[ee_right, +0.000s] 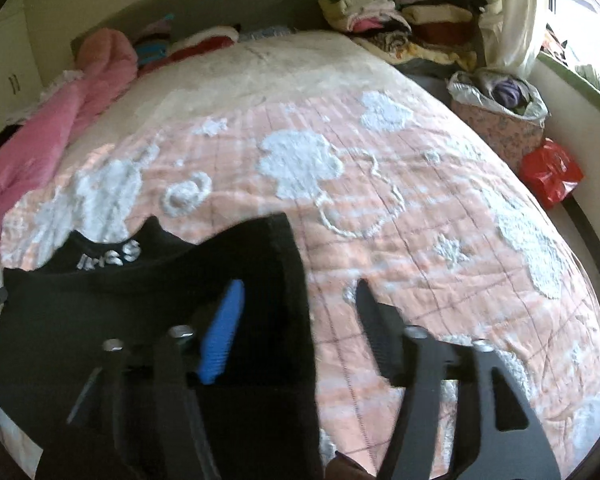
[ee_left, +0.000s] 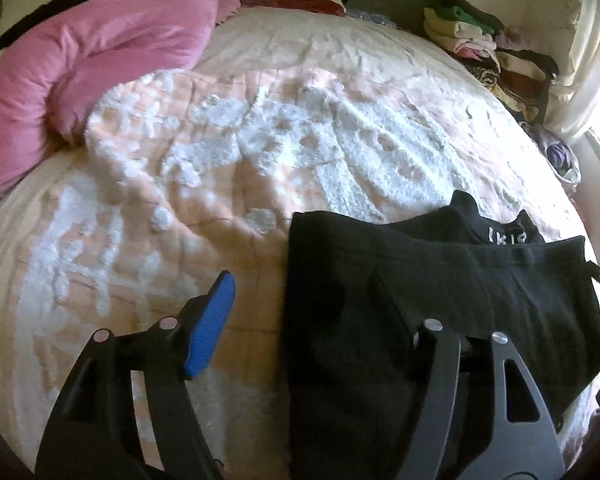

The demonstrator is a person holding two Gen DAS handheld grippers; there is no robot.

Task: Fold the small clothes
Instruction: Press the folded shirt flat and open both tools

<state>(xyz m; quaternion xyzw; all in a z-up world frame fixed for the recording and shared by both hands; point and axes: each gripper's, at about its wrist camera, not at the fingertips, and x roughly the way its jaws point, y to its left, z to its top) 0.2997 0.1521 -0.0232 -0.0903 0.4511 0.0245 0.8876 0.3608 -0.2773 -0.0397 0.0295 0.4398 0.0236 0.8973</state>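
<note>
Left wrist view: left gripper point(ee_left: 300, 320) gapes wide over the near left edge of the black garment point(ee_left: 460, 280) on the bedspread point(ee_left: 220, 152)

Right wrist view: right gripper point(ee_right: 300, 320) also spread, straddling the garment's right edge; pinch both edges evenly before folding

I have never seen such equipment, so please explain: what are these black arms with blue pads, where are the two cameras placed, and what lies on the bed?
A person holds two hand-held grippers; each carries a camera looking along its fingers. One picture comes from the left gripper, the other from the right gripper. Both are open and hold nothing. A black garment with white letters lies on the pink-and-white bedspread. A pink duvet and stacked clothes lie further away.
</note>
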